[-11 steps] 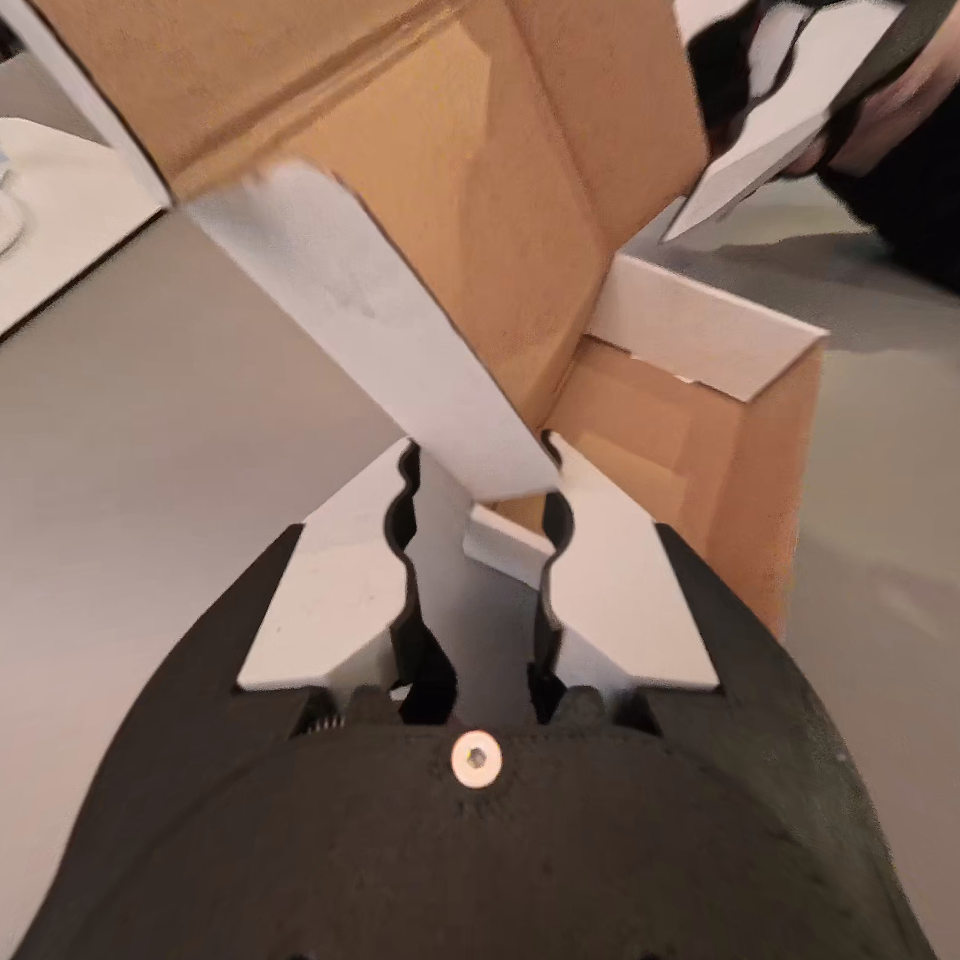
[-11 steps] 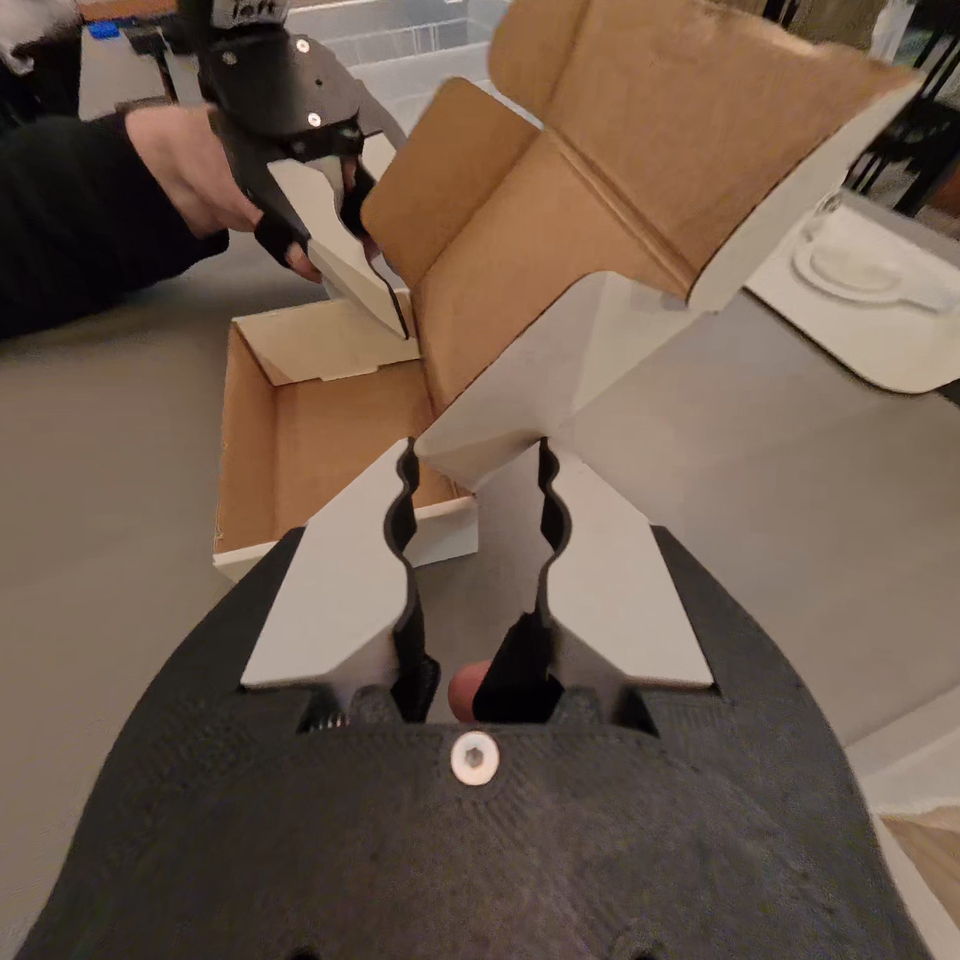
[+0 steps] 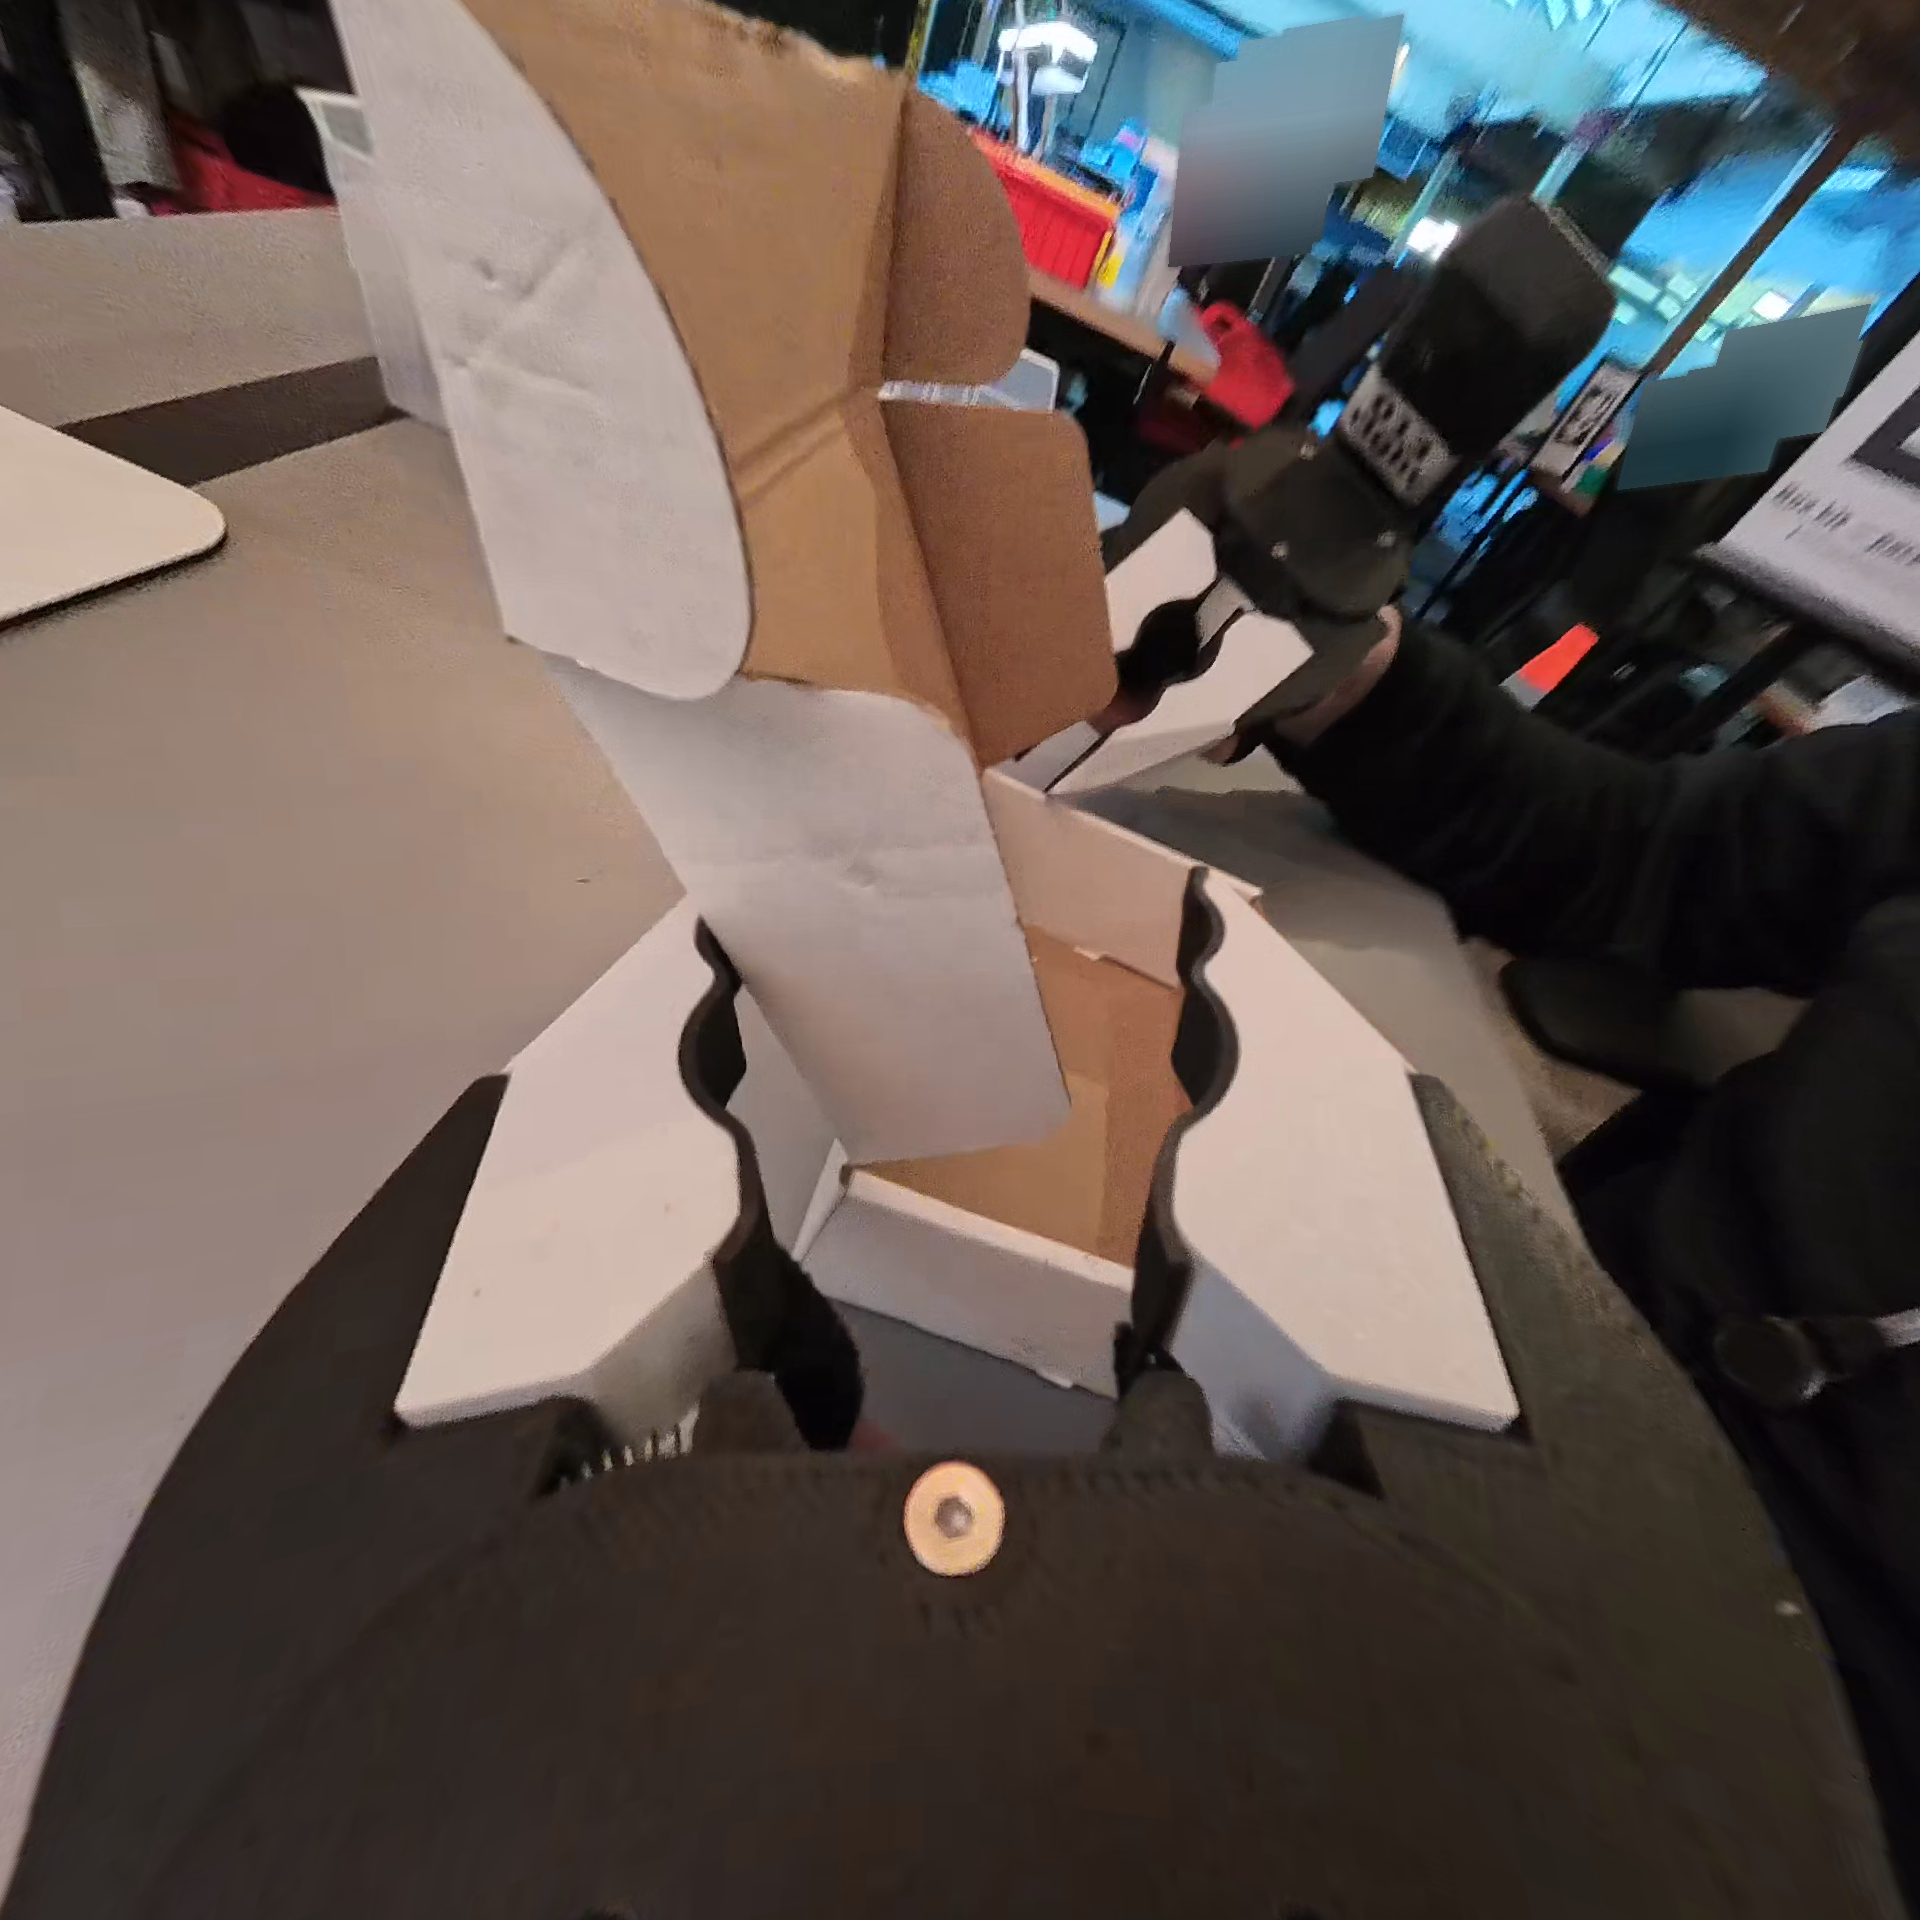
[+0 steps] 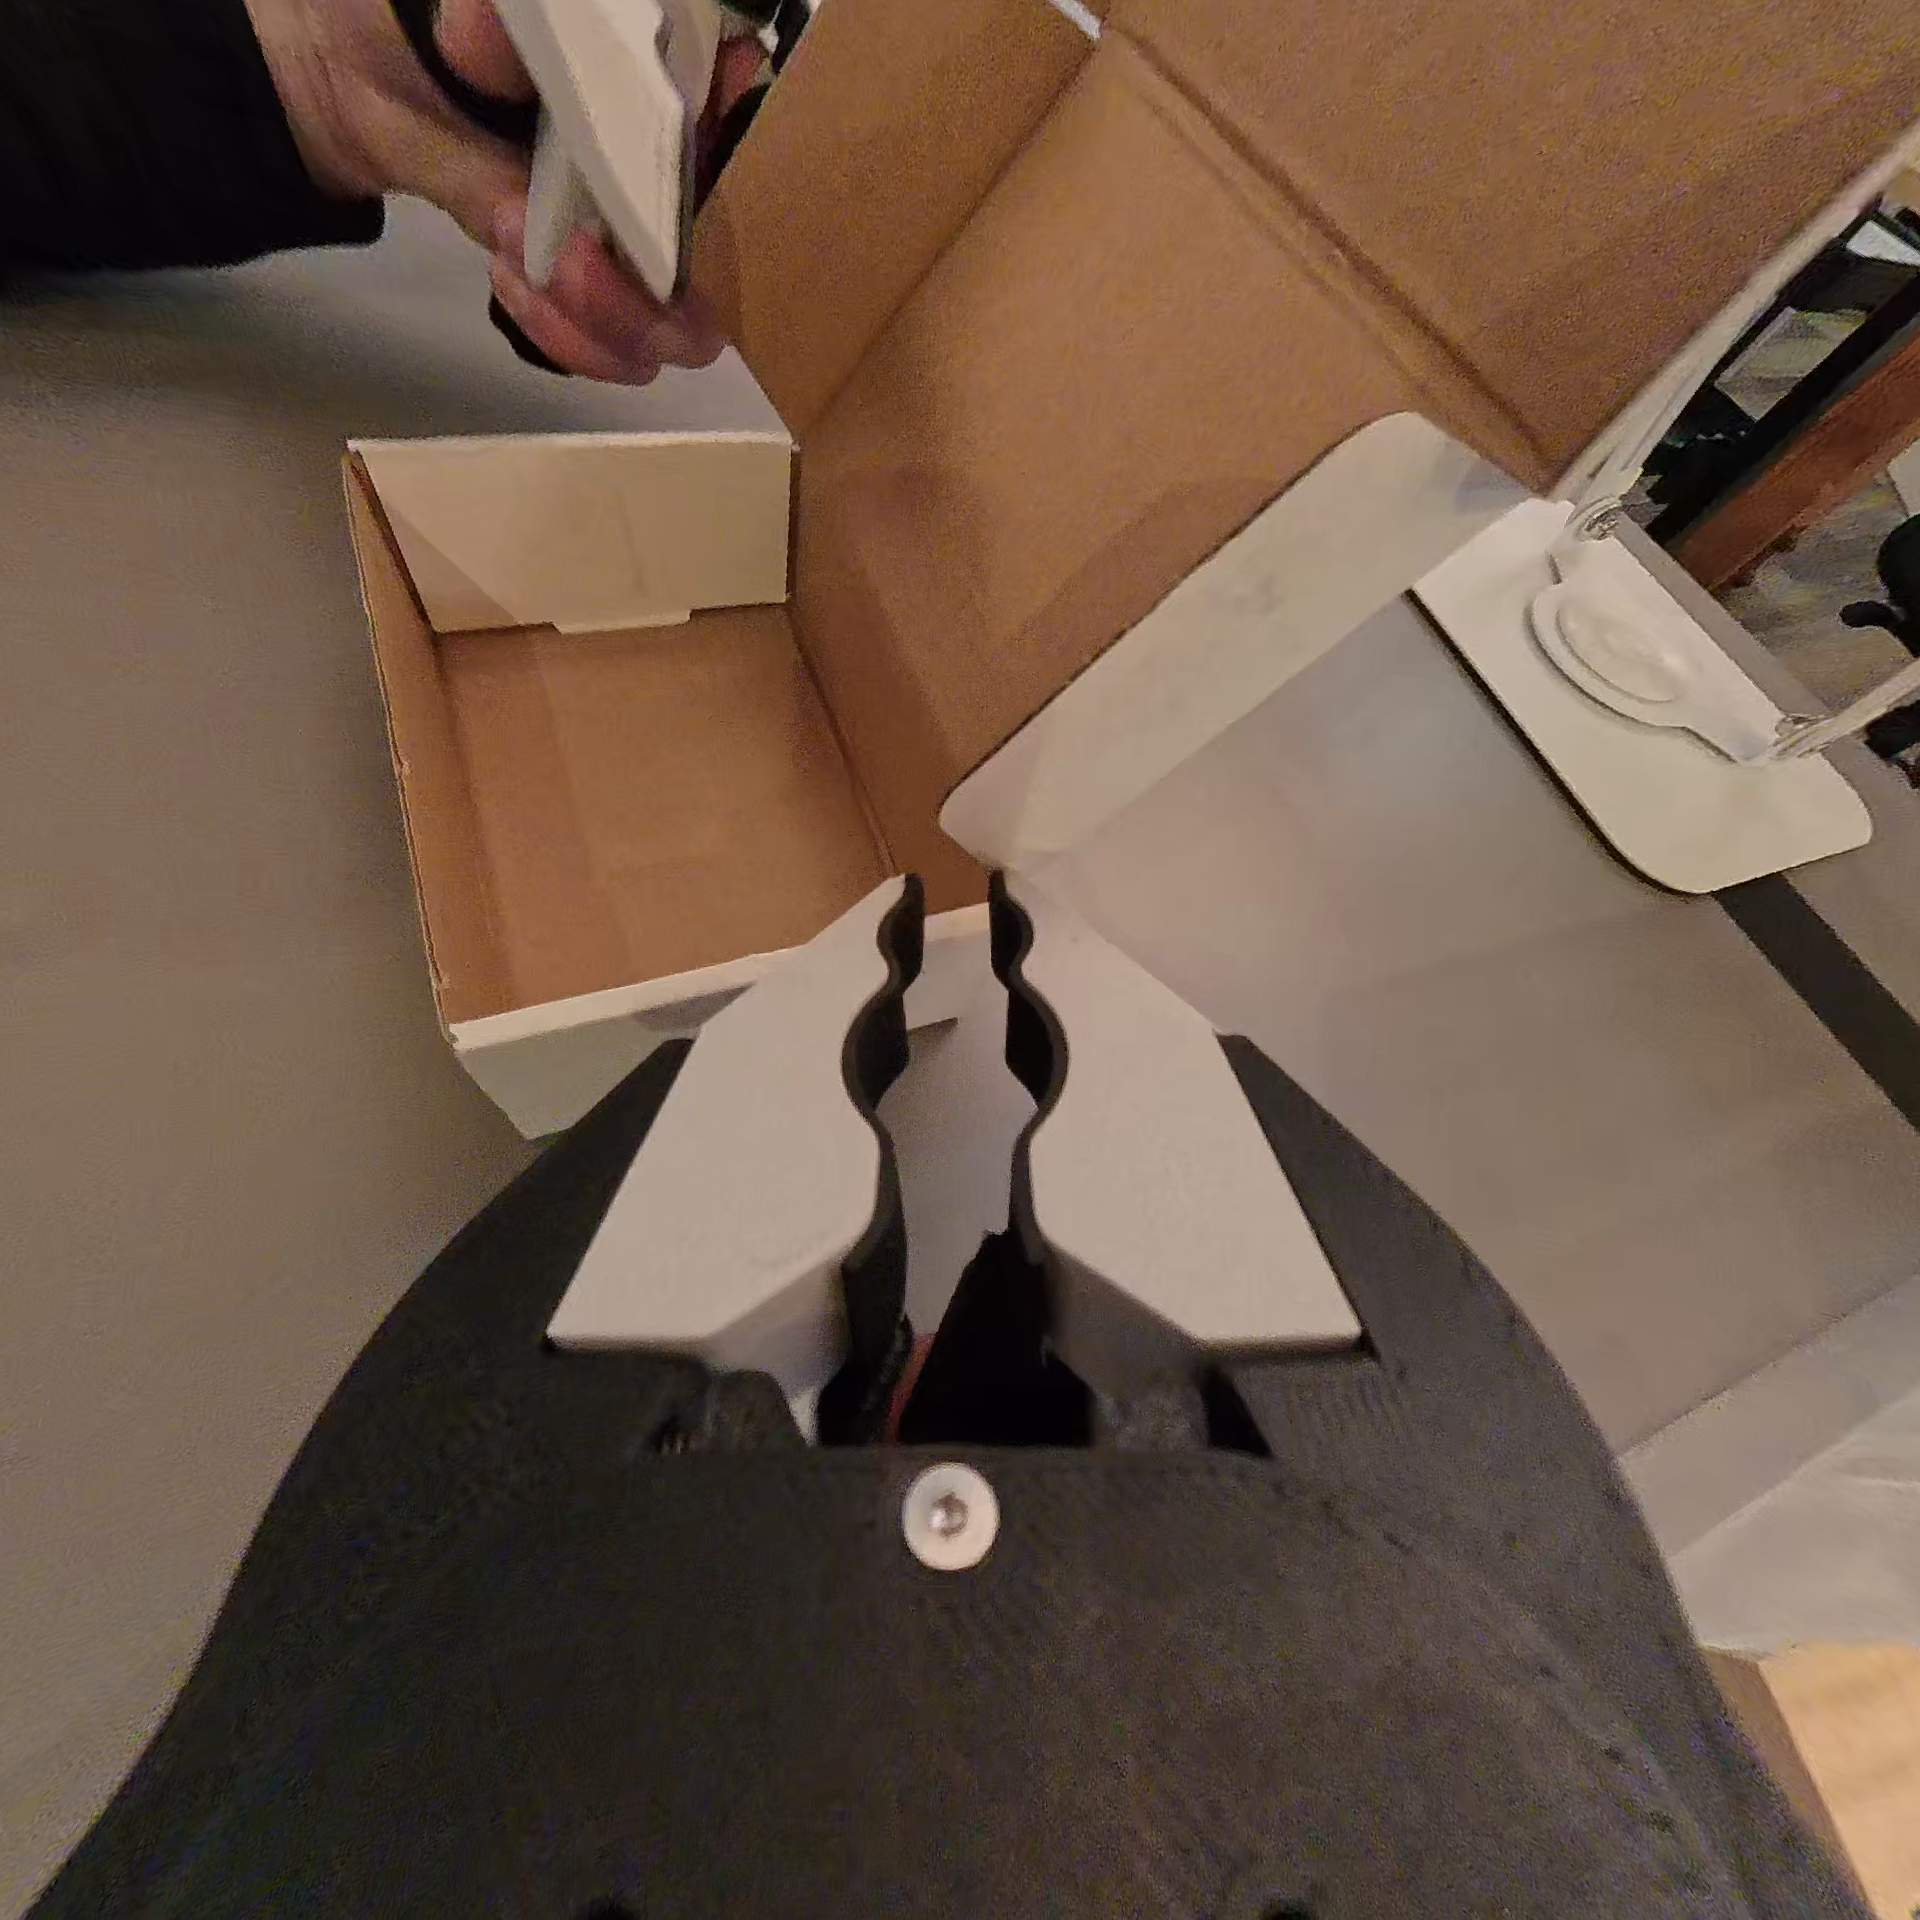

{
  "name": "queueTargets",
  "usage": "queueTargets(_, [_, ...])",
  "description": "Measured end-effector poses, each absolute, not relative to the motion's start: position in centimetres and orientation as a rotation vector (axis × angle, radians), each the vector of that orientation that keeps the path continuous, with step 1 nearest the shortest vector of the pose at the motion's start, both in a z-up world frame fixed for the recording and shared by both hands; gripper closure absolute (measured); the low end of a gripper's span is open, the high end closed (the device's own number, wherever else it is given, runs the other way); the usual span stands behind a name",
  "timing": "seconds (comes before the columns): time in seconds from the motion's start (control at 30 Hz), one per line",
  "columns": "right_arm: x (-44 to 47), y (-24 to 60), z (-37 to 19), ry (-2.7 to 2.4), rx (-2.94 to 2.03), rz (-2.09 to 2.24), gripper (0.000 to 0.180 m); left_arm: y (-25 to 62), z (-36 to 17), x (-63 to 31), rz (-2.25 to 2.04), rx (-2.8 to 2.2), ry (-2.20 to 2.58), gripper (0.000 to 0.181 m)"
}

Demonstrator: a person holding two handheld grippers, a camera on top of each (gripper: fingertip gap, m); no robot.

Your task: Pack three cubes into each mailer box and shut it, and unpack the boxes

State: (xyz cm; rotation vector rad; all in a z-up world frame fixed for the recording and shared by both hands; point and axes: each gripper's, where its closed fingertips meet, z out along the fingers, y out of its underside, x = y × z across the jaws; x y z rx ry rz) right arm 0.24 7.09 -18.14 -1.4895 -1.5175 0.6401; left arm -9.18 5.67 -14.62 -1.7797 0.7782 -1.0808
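Note:
An open mailer box (image 4: pixel 582 540) stands on the grey table; its brown inside is empty and no cubes show. Its lid (image 4: pixel 1039 364) stands up at the back. My left gripper (image 3: pixel 956 914) is open wide at the box's near wall (image 3: pixel 966 1288), with the lid's white side flap (image 3: pixel 862 935) hanging loose between the fingers. My right gripper (image 4: pixel 954 883) is nearly shut, with a narrow empty gap. Its tips are at the corner of the lid's other white flap (image 4: pixel 1195 675). Each gripper also shows in the other view, the right (image 3: pixel 1101 717) and the left (image 4: pixel 665 281).
A white board (image 4: pixel 1662 748) with a clear fitting lies at the table's right edge, beyond which is floor; it also shows in the left wrist view (image 3: pixel 83 530). A person's black sleeve (image 3: pixel 1610 831) crosses the table. Shelves and bins stand behind.
My left gripper has opened wider and now looks more level across the table. My right gripper's fingers have closed to a narrow gap and moved nearer the box.

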Motion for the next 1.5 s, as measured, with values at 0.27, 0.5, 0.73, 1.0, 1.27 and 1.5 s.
queueTargets(0.27, [0.1,6.3,-18.6,-1.583,-1.442,0.619,0.173,5.7,-14.9,-9.2,-0.929,-1.697,0.862,0.126])
queueTargets(0.5, [3.3,3.5,-17.1,-1.696,-1.452,0.788,0.150,4.3,-15.2,-8.6,-0.772,-1.652,0.992,0.127])
queueTargets(0.73, [4.7,5.8,-11.7,-1.440,-1.445,0.929,0.132,3.6,-15.2,-8.2,-0.795,-1.610,1.063,0.127])
queueTargets(1.0, [-0.2,4.7,-14.0,-1.577,-1.440,0.970,0.124,3.1,-15.1,-6.8,-0.750,-1.606,1.099,0.127])
queueTargets(1.27, [0.1,3.4,-15.8,-1.666,-1.346,0.714,0.129,3.4,-16.9,-6.3,-0.426,-1.680,1.097,0.128])
queueTargets(1.5, [0.5,2.7,-17.6,-1.753,-1.318,0.565,0.129,1.2,-18.1,-5.1,-0.477,-1.719,1.182,0.111])
